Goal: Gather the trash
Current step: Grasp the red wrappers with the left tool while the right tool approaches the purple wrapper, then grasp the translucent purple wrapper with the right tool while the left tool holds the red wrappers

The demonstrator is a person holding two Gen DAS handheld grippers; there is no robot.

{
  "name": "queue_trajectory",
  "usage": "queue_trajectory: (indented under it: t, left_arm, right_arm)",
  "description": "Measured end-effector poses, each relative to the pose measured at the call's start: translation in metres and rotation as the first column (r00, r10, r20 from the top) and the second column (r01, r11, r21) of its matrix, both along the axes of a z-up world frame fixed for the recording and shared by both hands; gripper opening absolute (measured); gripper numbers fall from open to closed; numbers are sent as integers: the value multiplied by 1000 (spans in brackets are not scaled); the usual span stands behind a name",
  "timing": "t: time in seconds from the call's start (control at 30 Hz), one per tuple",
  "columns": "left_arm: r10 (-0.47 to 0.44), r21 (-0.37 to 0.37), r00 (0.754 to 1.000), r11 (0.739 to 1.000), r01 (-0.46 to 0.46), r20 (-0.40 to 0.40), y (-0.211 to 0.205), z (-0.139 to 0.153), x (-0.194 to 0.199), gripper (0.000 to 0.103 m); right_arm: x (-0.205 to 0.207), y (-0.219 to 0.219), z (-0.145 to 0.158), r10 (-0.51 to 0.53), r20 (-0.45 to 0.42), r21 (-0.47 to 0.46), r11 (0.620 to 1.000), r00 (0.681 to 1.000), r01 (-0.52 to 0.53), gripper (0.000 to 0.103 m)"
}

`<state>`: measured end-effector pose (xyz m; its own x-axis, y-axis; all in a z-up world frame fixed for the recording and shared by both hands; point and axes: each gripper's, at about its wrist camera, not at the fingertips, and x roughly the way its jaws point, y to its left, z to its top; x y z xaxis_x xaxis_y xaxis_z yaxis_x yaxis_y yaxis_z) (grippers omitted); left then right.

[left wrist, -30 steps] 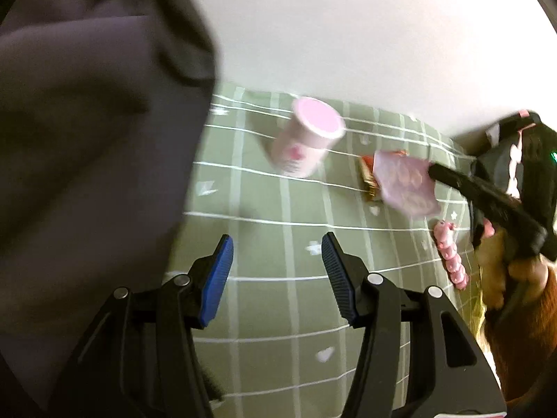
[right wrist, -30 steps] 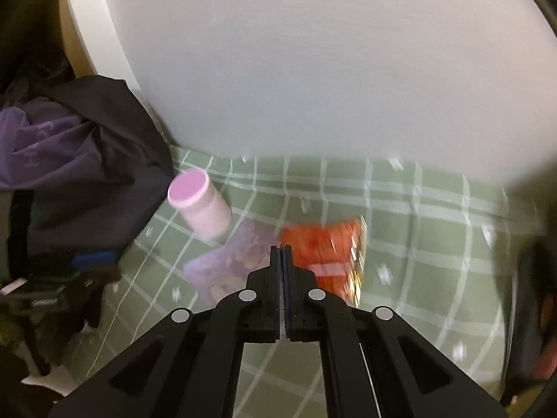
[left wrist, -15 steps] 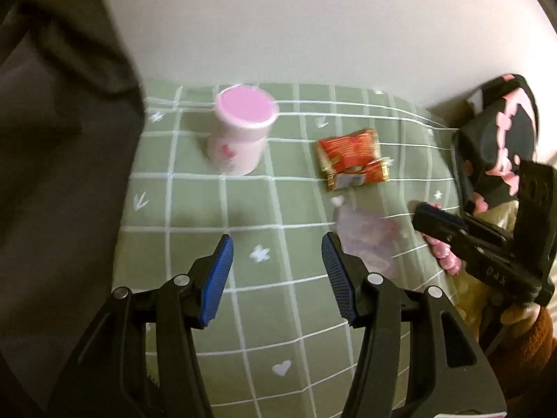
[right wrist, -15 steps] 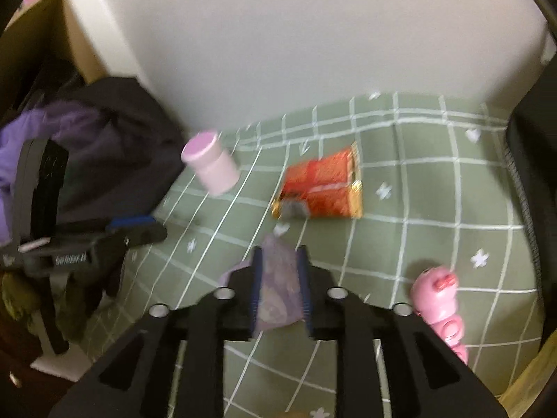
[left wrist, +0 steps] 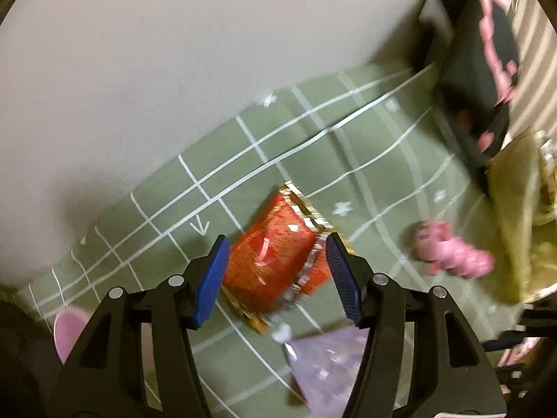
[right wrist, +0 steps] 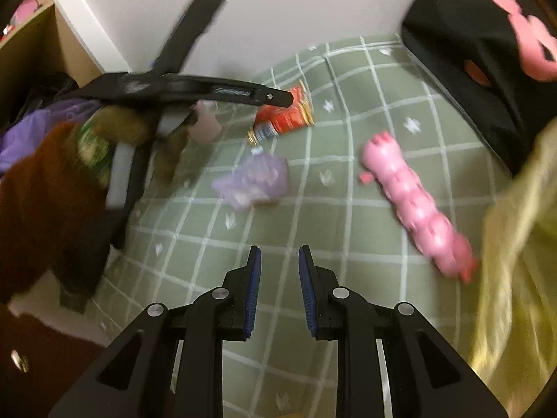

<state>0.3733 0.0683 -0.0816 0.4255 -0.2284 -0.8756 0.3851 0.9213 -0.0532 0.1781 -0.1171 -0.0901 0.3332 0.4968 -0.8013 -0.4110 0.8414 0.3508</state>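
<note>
Our left gripper (left wrist: 276,271), jaws spread, frames the red snack wrapper (left wrist: 275,261) on the green checked sheet (left wrist: 365,146), its long axis running diagonally toward the wall. Our right gripper (right wrist: 278,285) hangs released. The purple wrapper (right wrist: 256,181) is blurred; the pink cup (left wrist: 66,331) is cut off.

A green bedsheet with a white grid pattern (right wrist: 348,181) is spread against a white wall (left wrist: 174,69). A pink segmented plastic toy (right wrist: 414,202) is seen lying on it, near a black cushion with pink markings (right wrist: 487,52).
</note>
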Motion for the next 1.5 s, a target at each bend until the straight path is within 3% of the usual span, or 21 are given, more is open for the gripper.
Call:
queue_trajectory:
  t: [0.23, 0.3, 0.37, 0.4, 0.47, 0.6, 0.8, 0.9, 1.0, 1.07, 1.17, 1.27, 1.43, 1.5]
  left_arm:
    - [23, -20, 997, 999, -25, -67, 9, -16, -10, 56]
    - [44, -29, 992, 998, -48, -118, 12, -20, -16, 56]
    - [74, -34, 989, 996, -79, -126, 18, -21, -26, 48]
    - [99, -24, 987, 994, -103, -123, 21, -20, -31, 35]
    - [137, -39, 982, 989, -143, -128, 29, -18, -40, 34]
    - [252, -103, 962, 959, -263, -109, 55, 3, -72, 27]
    - [377, -178, 924, 907, -382, -65, 95, 44, -139, 27]
    - [454, -184, 889, 870, -457, -64, 111, 55, -173, 27]
    - [528, -205, 845, 821, -533, -84, 130, 55, -203, 27]
    - [575, -221, 811, 782, -583, -109, 143, 53, -223, 27]
    - [615, -219, 778, 748, -626, -126, 146, 44, -239, 27]
    - [625, -208, 771, 743, -636, -126, 153, 44, -249, 27]
    - [618, -200, 778, 752, -627, -117, 155, 48, -258, 28]
    - [612, -195, 782, 758, -622, -114, 155, 50, -256, 28]
  right_arm:
    - [-10, -21, 0, -32, -4, -14, 999, 999, 32, 22]
    - [-10, -22, -2, -34, -9, -7, 999, 999, 34, 22]
    - [-10, -22, -4, -16, -11, 2, 1000, 1000, 16, 22]
    - [-9, -19, -3, -3, -10, 3, 1000, 1000, 3, 22]
    - [-7, -13, -4, 19, -7, 7, 1000, 1000, -19, 22]
    - [1, 0, -2, 55, 9, 14, 998, 998, -55, 22]
    - [30, 34, -1, 144, 68, -14, 990, 987, -143, 22]
    - [49, 50, -4, 122, 61, -27, 992, 991, -121, 22]
    - [57, 56, -9, 72, 26, 26, 997, 997, -72, 22]
    - [55, 62, -16, 46, 35, -3, 999, 998, -45, 22]
    - [54, 69, -29, 7, 39, -46, 999, 999, -6, 22]
    - [55, 71, -35, -60, 84, -87, 994, 995, 67, 22]
    - [58, 66, -44, -79, -1, 36, 996, 997, 79, 22]
    - [53, 73, -45, -51, 2, 30, 998, 999, 51, 22]
